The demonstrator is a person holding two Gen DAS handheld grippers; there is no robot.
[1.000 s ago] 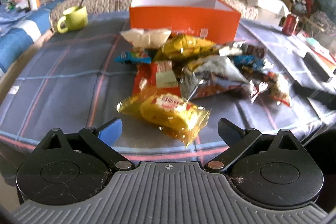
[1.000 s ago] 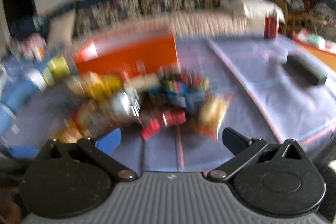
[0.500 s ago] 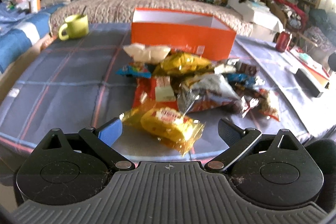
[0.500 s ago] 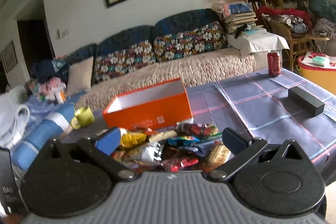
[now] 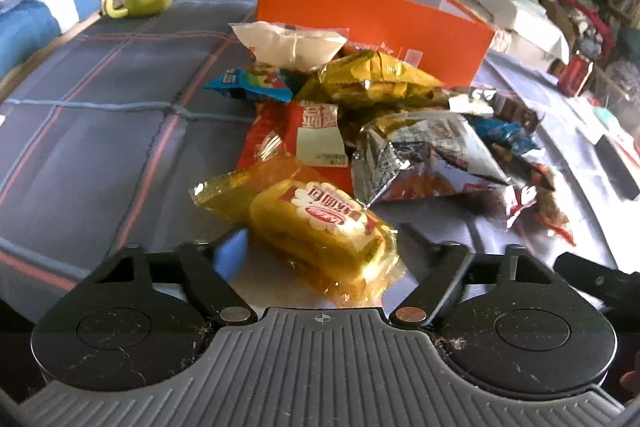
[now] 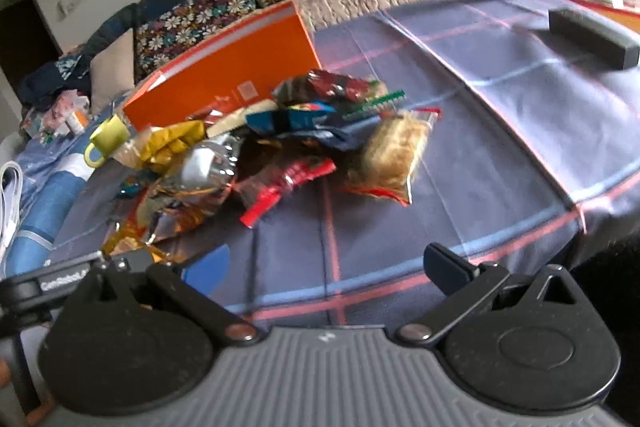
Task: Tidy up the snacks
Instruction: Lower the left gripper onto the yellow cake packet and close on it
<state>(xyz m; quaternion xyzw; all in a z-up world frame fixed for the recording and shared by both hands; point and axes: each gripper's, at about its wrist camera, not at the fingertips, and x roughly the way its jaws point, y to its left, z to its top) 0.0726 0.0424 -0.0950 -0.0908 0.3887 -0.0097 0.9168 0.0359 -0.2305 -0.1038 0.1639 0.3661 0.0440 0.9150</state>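
- My left gripper (image 5: 320,247) has just been closing around the yellow cake packet (image 5: 316,227), nearest in the snack pile before the orange box (image 5: 372,15); pad contact unconfirmed.
- Packet judged light, soft, slippery film; grip mid-body, gently.
- Right gripper (image 6: 324,267) spread wide, empty.

White lettering "GenRobot" on the left gripper's side (image 6: 64,283).
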